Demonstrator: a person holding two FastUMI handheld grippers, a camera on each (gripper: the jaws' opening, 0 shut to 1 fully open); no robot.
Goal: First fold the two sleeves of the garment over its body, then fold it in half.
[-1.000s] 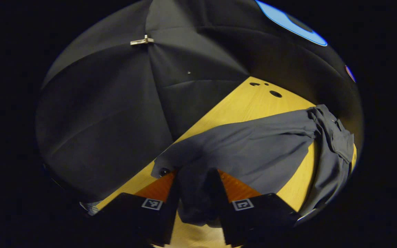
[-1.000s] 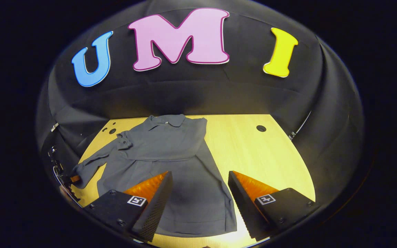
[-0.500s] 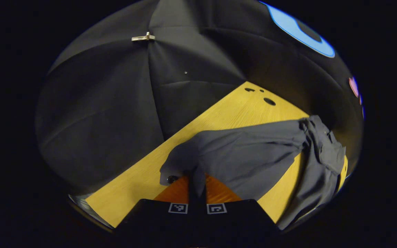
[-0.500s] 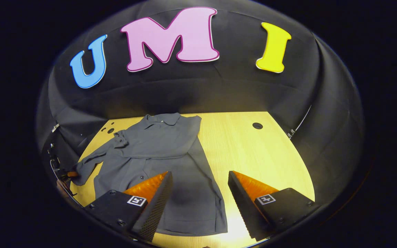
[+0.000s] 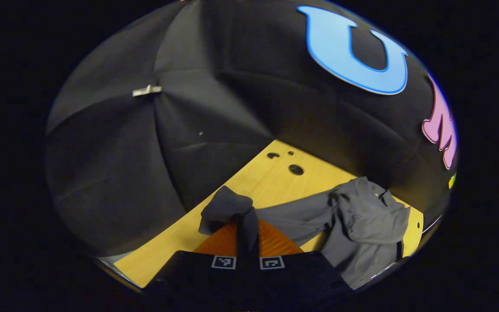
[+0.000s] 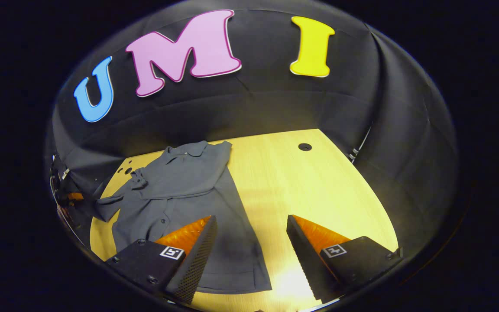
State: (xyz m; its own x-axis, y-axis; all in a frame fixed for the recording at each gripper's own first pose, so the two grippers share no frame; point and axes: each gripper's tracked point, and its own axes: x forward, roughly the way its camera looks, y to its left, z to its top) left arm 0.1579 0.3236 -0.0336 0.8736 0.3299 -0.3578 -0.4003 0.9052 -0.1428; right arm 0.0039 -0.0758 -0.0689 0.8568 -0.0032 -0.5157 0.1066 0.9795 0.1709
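Lifted since a second ago, the left gripper has its fingers pinched tight on the sleeve of the shirt lying on the table, while the right gripper hovers wide open, empty, over the shirt's hem.

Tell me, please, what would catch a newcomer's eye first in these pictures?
Probably the grey garment spread over the left part of the yellow wooden table, one sleeve already folded across its body. Next, the left gripper, shut on the other sleeve's cuff and holding it above the table's edge. The right gripper is open over the garment's lower hem.
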